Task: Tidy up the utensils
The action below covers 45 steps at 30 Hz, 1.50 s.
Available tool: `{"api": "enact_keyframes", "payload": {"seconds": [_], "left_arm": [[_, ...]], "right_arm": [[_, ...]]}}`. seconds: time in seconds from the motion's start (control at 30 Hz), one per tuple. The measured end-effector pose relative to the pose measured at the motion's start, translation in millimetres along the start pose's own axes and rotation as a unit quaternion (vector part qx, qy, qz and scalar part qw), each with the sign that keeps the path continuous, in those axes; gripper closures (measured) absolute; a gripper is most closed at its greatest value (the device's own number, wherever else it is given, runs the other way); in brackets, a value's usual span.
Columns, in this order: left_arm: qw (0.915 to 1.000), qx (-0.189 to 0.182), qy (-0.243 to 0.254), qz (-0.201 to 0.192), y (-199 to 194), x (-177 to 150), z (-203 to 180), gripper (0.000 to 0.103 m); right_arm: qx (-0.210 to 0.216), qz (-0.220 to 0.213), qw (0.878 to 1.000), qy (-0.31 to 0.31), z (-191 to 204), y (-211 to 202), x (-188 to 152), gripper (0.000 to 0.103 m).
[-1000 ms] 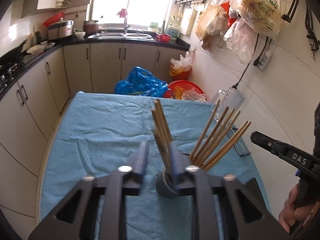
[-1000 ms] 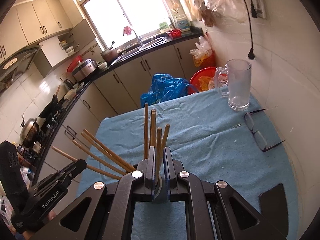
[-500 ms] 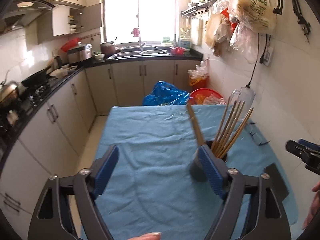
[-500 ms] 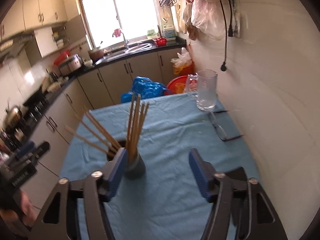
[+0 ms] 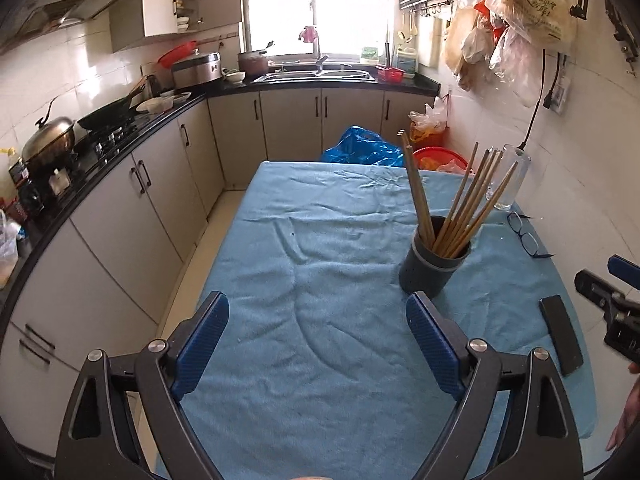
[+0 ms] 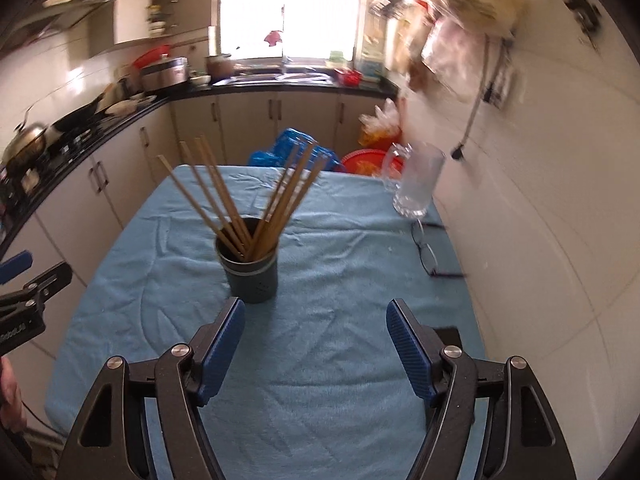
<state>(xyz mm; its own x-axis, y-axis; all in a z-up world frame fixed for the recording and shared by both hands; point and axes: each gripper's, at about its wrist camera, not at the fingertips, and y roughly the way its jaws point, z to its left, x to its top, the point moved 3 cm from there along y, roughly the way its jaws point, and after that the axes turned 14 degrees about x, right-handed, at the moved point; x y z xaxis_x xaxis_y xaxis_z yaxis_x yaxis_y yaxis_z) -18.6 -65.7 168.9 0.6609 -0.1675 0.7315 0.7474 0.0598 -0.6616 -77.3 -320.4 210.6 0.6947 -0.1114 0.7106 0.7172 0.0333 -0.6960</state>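
A dark grey utensil holder [image 5: 434,266] stands upright on the blue cloth-covered table [image 5: 320,280], with several wooden chopsticks [image 5: 464,204] fanned out in it. It also shows in the right wrist view [image 6: 251,276] with its chopsticks [image 6: 248,196]. My left gripper [image 5: 316,344] is open and empty, held back from the holder, which is ahead to its right. My right gripper [image 6: 316,348] is open and empty, with the holder just ahead of its left finger. Each gripper shows at the edge of the other's view.
A glass mug [image 6: 416,184] stands at the table's far right, with eyeglasses [image 6: 428,252] lying next to it. A flat black object [image 5: 560,334] lies near the right edge. Kitchen cabinets run along the left and the back; a wall is on the right.
Both grippers were shut on chopsticks in the holder a second ago. They have opened, let the chopsticks go and pulled back from the holder.
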Motion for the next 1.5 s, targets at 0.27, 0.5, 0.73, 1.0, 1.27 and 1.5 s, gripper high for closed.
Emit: {"api": "enact_keyframes", "payload": {"seconds": [0.27, 0.5, 0.73, 1.0, 1.27, 1.5], "left_arm": [[0.9997, 0.012, -0.004, 0.018, -14.1, -4.1, -21.8, 0.014], [0.9995, 0.026, 0.002, 0.019, -25.2, -7.3, -36.0, 0.014], [0.9989, 0.041, 0.0, 0.02, -31.7, -10.2, -40.6, 0.014], [0.9983, 0.054, -0.012, 0.02, -36.9, -13.7, -40.0, 0.014], [0.9976, 0.063, -0.02, 0.023, -39.2, -15.4, -38.7, 0.014], [0.9971, 0.068, -0.022, 0.027, -39.3, -17.1, -37.2, 0.014]], "right_arm": [[0.034, 0.008, 0.999, -0.035, -0.4, -2.1, -7.4, 0.023], [0.046, 0.01, 0.998, -0.031, -14.9, -3.2, -9.9, 0.022], [0.062, 0.012, 0.997, -0.045, -15.3, -0.9, -11.6, 0.022], [0.072, 0.02, 0.995, -0.062, -15.1, 3.5, -12.9, 0.022], [0.08, 0.025, 0.994, -0.069, -14.4, 8.4, -13.9, 0.022], [0.085, 0.03, 0.993, -0.072, -14.3, 11.6, -15.2, 0.022]]}}
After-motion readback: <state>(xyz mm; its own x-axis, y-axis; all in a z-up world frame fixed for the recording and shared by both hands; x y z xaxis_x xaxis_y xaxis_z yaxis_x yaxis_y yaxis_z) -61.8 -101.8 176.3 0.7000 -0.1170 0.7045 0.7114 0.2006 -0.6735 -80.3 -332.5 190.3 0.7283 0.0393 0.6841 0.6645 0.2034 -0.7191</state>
